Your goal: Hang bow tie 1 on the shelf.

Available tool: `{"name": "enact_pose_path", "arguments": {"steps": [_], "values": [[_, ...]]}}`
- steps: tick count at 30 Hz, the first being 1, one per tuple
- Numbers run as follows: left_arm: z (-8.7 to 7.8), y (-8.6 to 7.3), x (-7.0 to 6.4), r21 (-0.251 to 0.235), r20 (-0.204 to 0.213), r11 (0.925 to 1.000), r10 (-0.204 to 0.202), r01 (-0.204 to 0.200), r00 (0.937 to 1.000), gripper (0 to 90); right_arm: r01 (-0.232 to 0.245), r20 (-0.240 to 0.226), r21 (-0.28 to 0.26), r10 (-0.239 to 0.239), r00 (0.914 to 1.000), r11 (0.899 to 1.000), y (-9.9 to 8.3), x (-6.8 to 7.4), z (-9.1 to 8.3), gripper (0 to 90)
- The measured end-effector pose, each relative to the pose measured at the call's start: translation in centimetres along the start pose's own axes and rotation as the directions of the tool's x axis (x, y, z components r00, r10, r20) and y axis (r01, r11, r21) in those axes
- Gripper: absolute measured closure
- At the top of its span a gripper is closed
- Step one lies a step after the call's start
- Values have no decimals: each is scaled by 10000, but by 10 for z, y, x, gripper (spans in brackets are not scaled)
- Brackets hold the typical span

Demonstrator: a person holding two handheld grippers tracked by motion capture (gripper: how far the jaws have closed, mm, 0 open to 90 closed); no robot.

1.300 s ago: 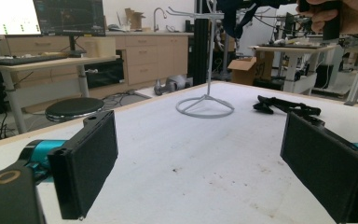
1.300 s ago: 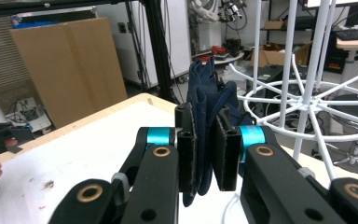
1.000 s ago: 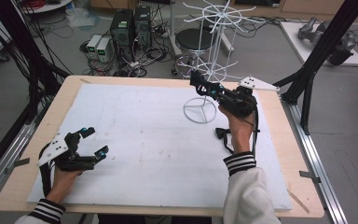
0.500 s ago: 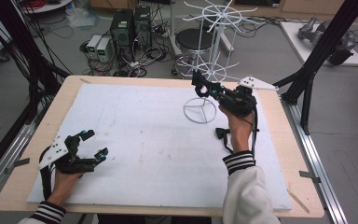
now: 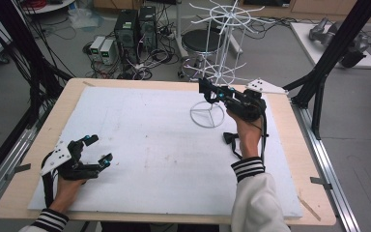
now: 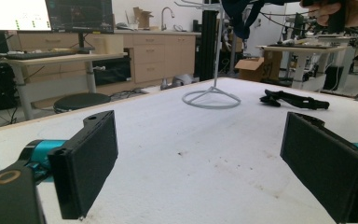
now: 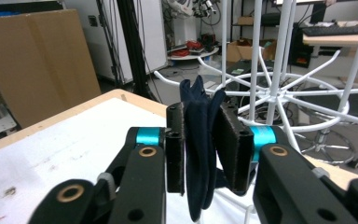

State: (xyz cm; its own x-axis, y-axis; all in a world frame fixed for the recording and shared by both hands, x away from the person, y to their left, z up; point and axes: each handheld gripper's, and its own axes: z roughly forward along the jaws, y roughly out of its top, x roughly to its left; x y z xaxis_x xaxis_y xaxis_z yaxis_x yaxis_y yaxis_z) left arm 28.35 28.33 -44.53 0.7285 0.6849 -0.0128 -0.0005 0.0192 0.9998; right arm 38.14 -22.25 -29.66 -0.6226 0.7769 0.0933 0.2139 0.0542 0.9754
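In the high view the right gripper [image 5: 204,88] is raised beside the white wire rack [image 5: 221,48], over its ring base; the left gripper [image 5: 96,151] rests well apart from the rack, jaws wide and empty. The left gripper view shows those spread jaws with nothing between. In the right gripper view the jaws clamp a dark navy sock [image 7: 199,140] just before the rack's arms.

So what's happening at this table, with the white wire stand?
A person works handheld tongs in each hand. The right tongs are clamped on a dark blue piece of cloth, held up beside the white wire rack at the table's far edge. The left tongs rest open near the front left corner, holding nothing. A black strap lies on the white mat.
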Motion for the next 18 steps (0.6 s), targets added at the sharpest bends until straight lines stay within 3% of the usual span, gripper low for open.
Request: {"name": "enact_pose_path", "arguments": {"steps": [6, 18], "values": [[0, 0, 0, -11, 21, 10000, 4, -4, 10000, 115, 340, 45, -203, -339, 9994, 9992, 2, 1, -2, 628], [0, -2, -1, 4, 15, 10000, -18, 18, 10000, 115, 913, 650, -253, -895, 9939, 9955, 4, 8, -4, 363]]}}
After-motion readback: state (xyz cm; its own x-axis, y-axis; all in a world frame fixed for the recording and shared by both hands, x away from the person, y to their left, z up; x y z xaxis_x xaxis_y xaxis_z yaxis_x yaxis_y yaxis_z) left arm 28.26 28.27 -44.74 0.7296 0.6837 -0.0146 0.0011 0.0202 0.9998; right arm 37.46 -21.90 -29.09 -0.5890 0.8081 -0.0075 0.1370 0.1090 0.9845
